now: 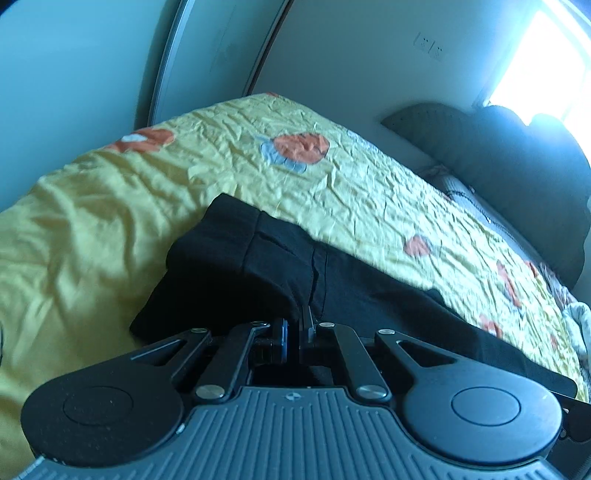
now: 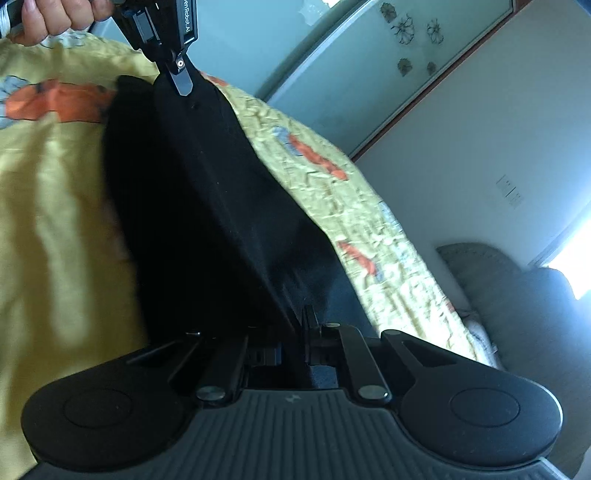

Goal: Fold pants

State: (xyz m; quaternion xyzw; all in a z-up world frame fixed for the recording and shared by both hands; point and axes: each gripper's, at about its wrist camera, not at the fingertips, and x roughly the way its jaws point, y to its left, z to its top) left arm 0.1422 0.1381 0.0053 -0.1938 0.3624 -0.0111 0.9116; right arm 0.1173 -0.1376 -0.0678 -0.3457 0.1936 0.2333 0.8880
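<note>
Only the right wrist view takes in the person's hand [image 2: 55,16] gripping the left claw [image 2: 183,83], its jaws together on the far edge of the black cloth pants [image 2: 207,206]; the left wrist view alone shows the dark waistband end [image 1: 236,236] resting on the crumpled yellow bedspread with orange prints [image 1: 351,192]; in both views the fabric runs straight into the near claw; the right claw [image 2: 299,321] is clamped on the pants' near edge, the left claw [image 1: 299,325] likewise; the pants stretch between them above the bed.
</note>
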